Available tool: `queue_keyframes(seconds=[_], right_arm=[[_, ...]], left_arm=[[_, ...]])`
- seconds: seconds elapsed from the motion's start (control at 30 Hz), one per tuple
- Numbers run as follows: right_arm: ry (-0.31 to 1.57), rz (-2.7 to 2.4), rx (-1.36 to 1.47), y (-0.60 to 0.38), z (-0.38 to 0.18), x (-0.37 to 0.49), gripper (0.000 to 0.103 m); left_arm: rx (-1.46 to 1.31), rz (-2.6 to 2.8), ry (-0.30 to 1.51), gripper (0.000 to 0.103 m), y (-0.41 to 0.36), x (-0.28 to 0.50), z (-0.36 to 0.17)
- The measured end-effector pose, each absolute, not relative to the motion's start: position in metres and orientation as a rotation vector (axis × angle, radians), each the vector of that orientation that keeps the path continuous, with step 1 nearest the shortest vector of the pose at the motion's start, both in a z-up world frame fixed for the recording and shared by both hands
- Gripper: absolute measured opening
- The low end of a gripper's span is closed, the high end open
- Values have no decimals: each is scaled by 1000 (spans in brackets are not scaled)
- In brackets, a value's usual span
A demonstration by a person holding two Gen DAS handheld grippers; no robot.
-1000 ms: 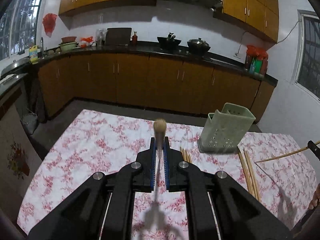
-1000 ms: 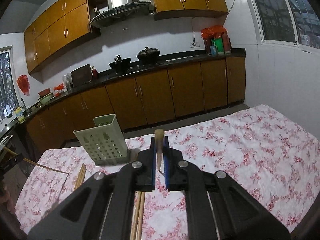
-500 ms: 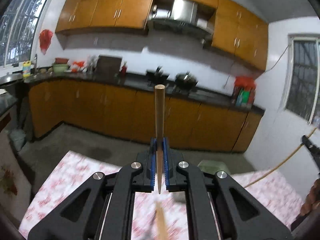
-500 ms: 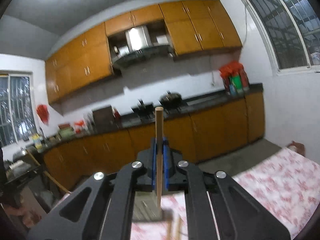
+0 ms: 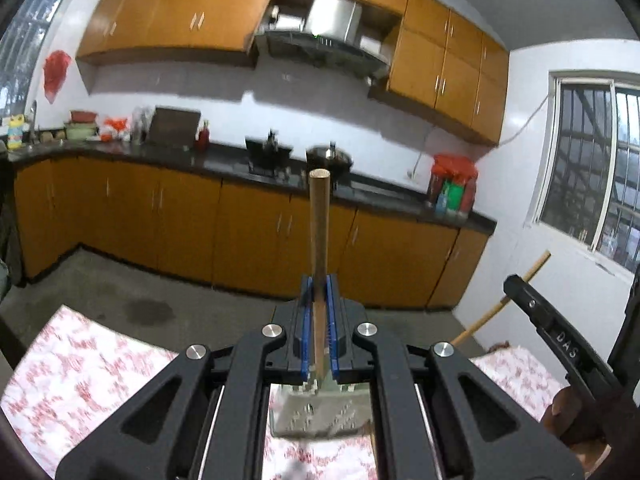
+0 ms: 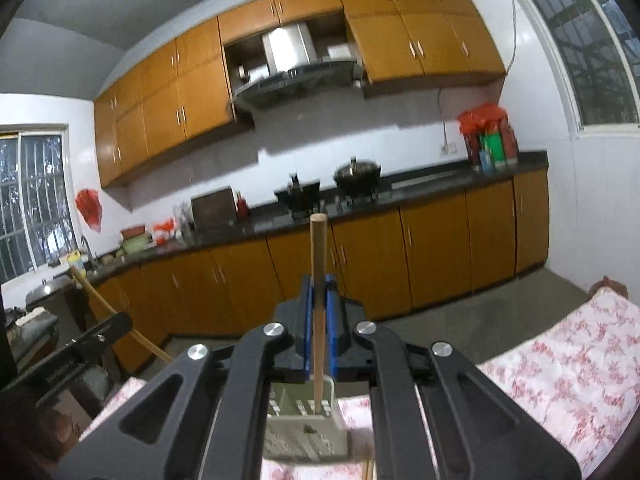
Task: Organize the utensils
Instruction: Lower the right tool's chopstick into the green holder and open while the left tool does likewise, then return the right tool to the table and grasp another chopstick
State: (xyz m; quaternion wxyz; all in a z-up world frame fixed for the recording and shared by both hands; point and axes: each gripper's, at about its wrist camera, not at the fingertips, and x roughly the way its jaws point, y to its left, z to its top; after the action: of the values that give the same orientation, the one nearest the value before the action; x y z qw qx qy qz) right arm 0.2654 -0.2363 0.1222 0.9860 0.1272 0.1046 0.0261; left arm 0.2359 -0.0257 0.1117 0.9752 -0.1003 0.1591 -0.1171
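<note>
Chopstick [image 5: 319,240] stands upright, clamped between the blue pads of the left gripper [image 5: 319,312]; its lower end sits above the pale green utensil holder [image 5: 320,416] on the floral tablecloth [image 5: 80,372]. A second chopstick [image 6: 319,280] is pinched upright in the right gripper [image 6: 319,304], its tip reaching into the holder's [image 6: 308,428] open top. Each gripper is seen at the edge of the other's view. Beyond: wooden cabinets [image 6: 432,256], dark countertop [image 5: 168,156], wok [image 6: 357,173] and range hood [image 5: 320,40], well apart from the table.
</note>
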Motion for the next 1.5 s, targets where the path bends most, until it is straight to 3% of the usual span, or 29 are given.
queue_keyframes(seconds=[0.2, 0.27, 0.43, 0.67, 0.83, 0.93, 1.03, 1.13, 1.5], right_arm=[[274, 63, 255, -231, 102, 272, 11], [272, 64, 248, -229, 102, 269, 21], [243, 63, 230, -227, 115, 256, 25], [210, 24, 235, -242, 133, 215, 32], [325, -24, 283, -267, 101, 186, 35], [507, -31, 289, -274, 47, 189, 35], [705, 7, 297, -270, -15, 195, 18], [819, 44, 295, -256, -58, 193, 15], [936, 77, 225, -229, -104, 184, 13]], left_arm=[[-206, -243, 407, 8, -30, 247, 94], [-205, -241, 415, 9, -29, 247, 94], [-203, -218, 401, 39, -25, 242, 102], [-213, -206, 358, 44, -12, 222, 116], [-228, -169, 362, 50, 10, 193, 111], [-194, -111, 418, 52, 21, 179, 90], [-145, -51, 516, 52, 28, 171, 55], [-133, -32, 605, 51, 34, 166, 22], [-85, -51, 761, 46, 29, 145, -44]])
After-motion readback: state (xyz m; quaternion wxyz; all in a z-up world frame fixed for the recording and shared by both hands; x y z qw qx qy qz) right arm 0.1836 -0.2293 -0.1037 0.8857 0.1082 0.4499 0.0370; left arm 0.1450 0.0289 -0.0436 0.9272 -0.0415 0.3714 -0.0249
